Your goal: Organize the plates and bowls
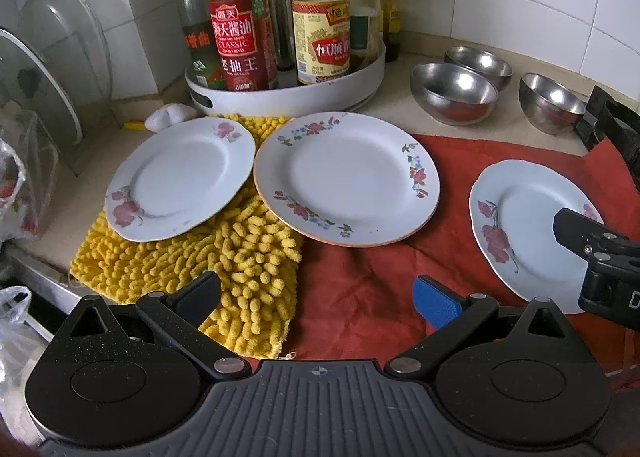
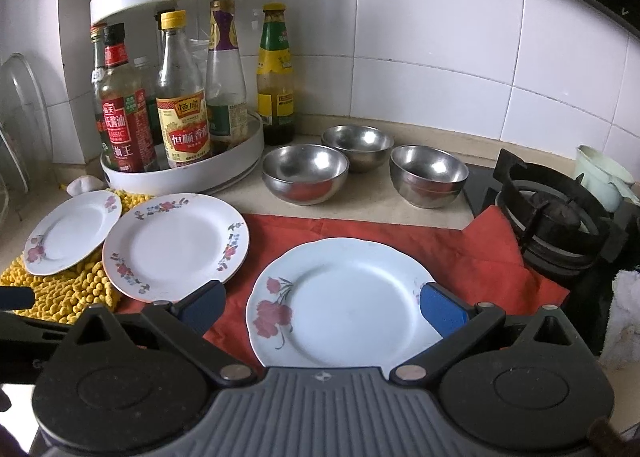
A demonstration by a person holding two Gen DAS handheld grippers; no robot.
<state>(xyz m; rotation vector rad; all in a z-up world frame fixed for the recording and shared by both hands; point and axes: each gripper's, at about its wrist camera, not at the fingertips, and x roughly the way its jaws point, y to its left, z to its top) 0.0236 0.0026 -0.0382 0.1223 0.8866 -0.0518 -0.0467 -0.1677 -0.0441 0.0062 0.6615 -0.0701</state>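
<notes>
Three white floral plates lie on the counter. The left plate (image 1: 180, 177) (image 2: 72, 233) rests on a yellow chenille mat (image 1: 224, 265). The bigger middle plate (image 1: 346, 177) (image 2: 176, 245) overlaps the mat and a red cloth (image 1: 368, 289). The right plate (image 1: 528, 225) (image 2: 344, 301) lies on the red cloth. Three steel bowls (image 1: 456, 93) (image 2: 304, 173) stand upright behind. My left gripper (image 1: 320, 301) hangs open over the mat and cloth, holding nothing. My right gripper (image 2: 324, 307) is open above the right plate, a finger to each side of it.
A white turntable rack (image 1: 288, 97) (image 2: 180, 177) of sauce bottles stands at the back. Glass lids (image 1: 48, 69) lean at the left wall. A gas burner (image 2: 556, 217) sits right of the cloth, with a pale cup (image 2: 600, 177) behind it. Plastic bags (image 1: 16, 193) crowd the left edge.
</notes>
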